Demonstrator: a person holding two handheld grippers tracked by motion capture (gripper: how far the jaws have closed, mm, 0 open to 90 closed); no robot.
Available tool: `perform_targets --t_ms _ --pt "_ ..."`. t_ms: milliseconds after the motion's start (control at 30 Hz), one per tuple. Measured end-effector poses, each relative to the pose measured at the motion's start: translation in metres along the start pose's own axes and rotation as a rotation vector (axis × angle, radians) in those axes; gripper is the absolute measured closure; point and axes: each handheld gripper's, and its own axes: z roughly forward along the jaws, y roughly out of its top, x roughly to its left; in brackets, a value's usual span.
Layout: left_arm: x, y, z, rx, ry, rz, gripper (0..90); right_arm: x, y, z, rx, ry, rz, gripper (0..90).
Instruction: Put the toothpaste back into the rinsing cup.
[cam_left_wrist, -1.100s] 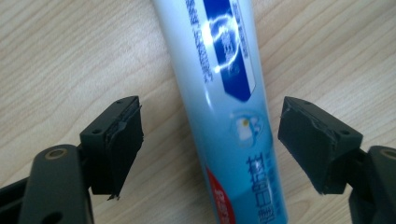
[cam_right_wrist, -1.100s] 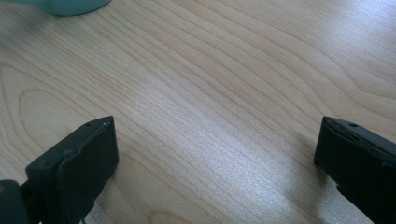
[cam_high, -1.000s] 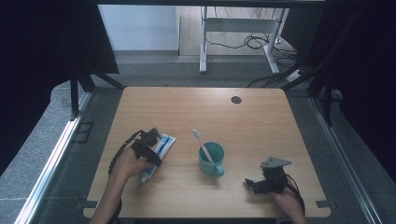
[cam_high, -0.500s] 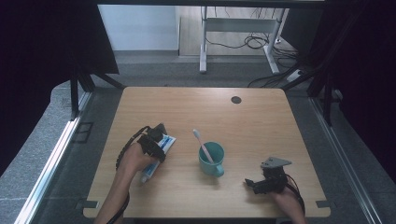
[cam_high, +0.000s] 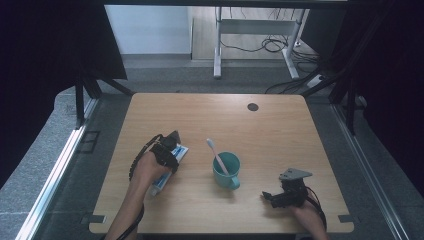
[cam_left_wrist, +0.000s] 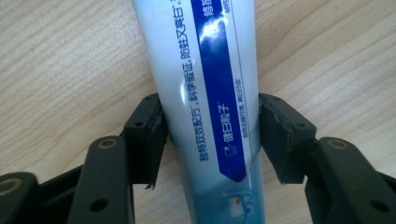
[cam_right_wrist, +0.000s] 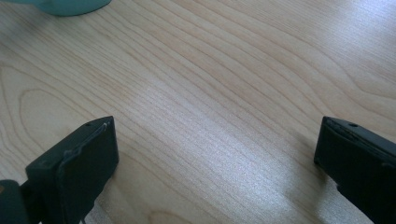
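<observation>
A white and blue toothpaste tube (cam_high: 183, 150) (cam_left_wrist: 205, 70) lies flat on the wooden table (cam_high: 280, 135), left of centre. My left gripper (cam_high: 169, 154) (cam_left_wrist: 211, 122) sits over it; its jaws have just been closing and both pads now touch the tube's sides. A teal cup (cam_high: 226, 171) stands in the middle with a white toothbrush (cam_high: 216, 152) leaning out of it to the upper left. At the front right my right gripper (cam_high: 272, 197) (cam_right_wrist: 217, 140) rests low over bare wood, open, with nothing between its fingers. The cup's base (cam_right_wrist: 70, 5) shows beyond it.
A small black round disc (cam_high: 252, 106) sits near the table's far edge. Beyond the table are a grey floor, a metal desk frame (cam_high: 217, 60) and loose cables. Dark curtains hang on both sides.
My left hand has shifted a little to the right along the toothpaste tube and settled on it. The right gripper, cup and toothbrush have stayed where they were.
</observation>
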Motion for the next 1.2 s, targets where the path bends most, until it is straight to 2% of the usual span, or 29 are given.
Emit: perform_targets --t_ms 67,200,333,433,700,933,1200 --pt "-0.002 0.001 0.0 0.006 0.015 0.002 45.6 0.0 0.0 0.0 0.0 0.0 0.0 0.0" --pt "-0.004 0.001 0.0 0.004 0.015 0.008 52.9 0.0 0.0 0.0 0.0 0.0 0.0 0.0" --pt "0.0 -0.002 -0.005 -0.017 -0.016 0.008 65.0 0.0 0.0 0.0 0.0 0.0 0.0 0.0" --pt "0.003 -0.005 -0.007 -0.037 -0.04 0.011 68.4 0.0 0.0 0.0 0.0 0.0 0.0 0.0" --pt "0.007 -0.008 -0.009 -0.078 -0.073 0.038 71.6 0.0 0.0 0.0 0.001 -0.001 0.001 0.0" --pt "0.008 -0.01 -0.011 -0.113 -0.114 0.037 72.4 0.0 0.0 0.0 0.001 -0.002 0.001 0.0" --pt "0.005 -0.014 -0.022 -0.174 -0.119 0.069 72.5 0.0 0.0 0.0 0.001 -0.002 0.001 0.0"
